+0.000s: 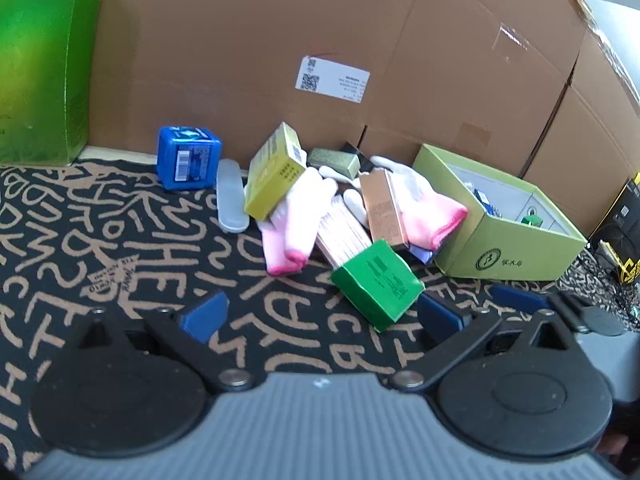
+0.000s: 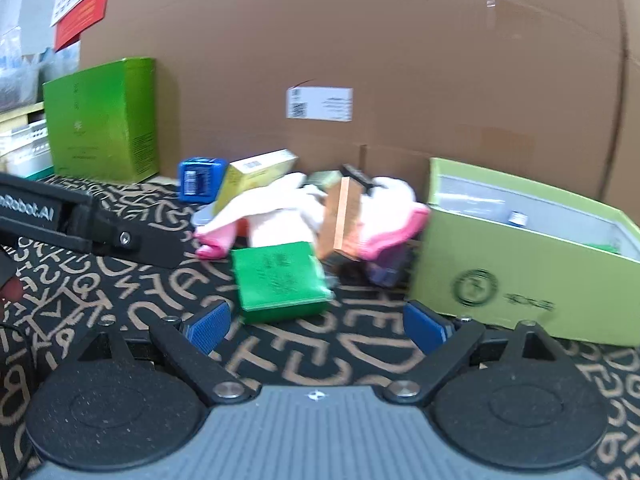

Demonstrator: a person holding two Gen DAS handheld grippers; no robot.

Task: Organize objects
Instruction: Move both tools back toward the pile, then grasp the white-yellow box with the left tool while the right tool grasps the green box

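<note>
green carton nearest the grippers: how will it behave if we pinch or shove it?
The green carton looks like thin folded card, so probably light and likely to dent under a hard pinch. It lies flat on the patterned cloth, so tipping seems unlikely; a shove would probably slide it toward the gloves.

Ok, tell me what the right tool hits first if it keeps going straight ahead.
Most likely the small green box, lying on the patterned cloth just ahead of the open right tool; depth is uncertain.
</note>
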